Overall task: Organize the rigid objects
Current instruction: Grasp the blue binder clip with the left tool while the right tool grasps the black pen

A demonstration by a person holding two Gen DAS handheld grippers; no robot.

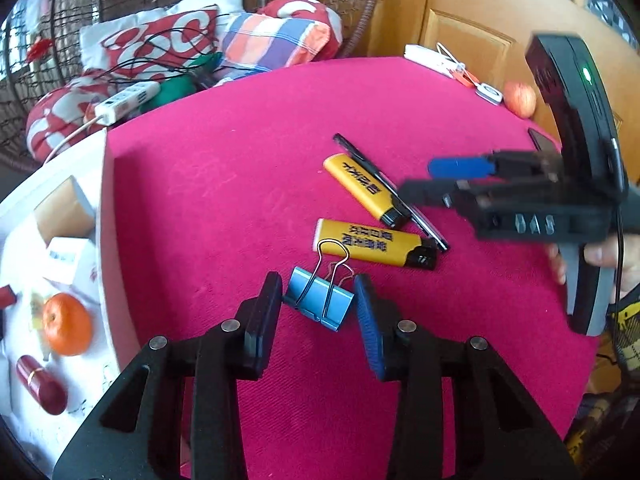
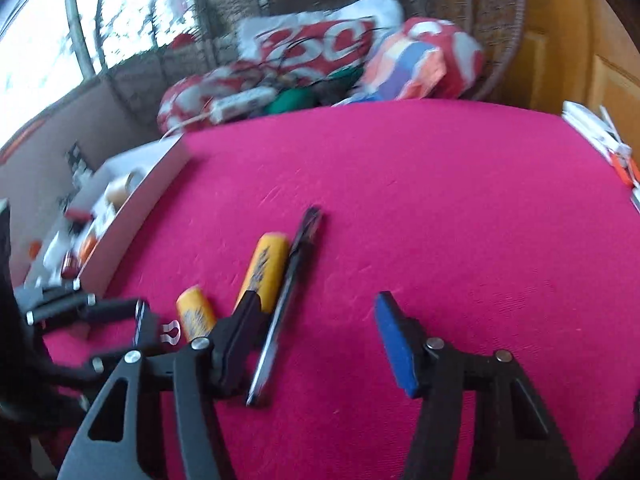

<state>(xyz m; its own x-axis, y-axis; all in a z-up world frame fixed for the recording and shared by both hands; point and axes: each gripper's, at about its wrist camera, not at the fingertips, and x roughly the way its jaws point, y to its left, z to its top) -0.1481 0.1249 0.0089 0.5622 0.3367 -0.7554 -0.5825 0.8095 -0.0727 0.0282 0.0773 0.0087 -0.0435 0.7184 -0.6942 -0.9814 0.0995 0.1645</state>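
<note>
A light blue binder clip [image 1: 319, 302] lies on the pink tablecloth [image 1: 248, 184] between the fingers of my open left gripper [image 1: 318, 300]; touch cannot be told. Just beyond lie two yellow lighters [image 1: 370, 242] [image 1: 363, 188] and a black pen [image 1: 390, 188]. My right gripper [image 1: 436, 178] hovers open over the pen from the right. In the right wrist view my right gripper [image 2: 316, 328] is open and empty above the pen [image 2: 284, 308], with the lighters [image 2: 266, 268] [image 2: 196, 312] to its left and the left gripper [image 2: 132, 328] at far left.
A white tray [image 1: 105, 240] at the table's left edge holds an orange [image 1: 66, 324], a red lipstick [image 1: 40, 384] and small boxes. An apple [image 1: 519, 98], a white box [image 1: 426, 58] and small items sit at the far right. Cushions and a power strip [image 1: 126, 102] lie behind.
</note>
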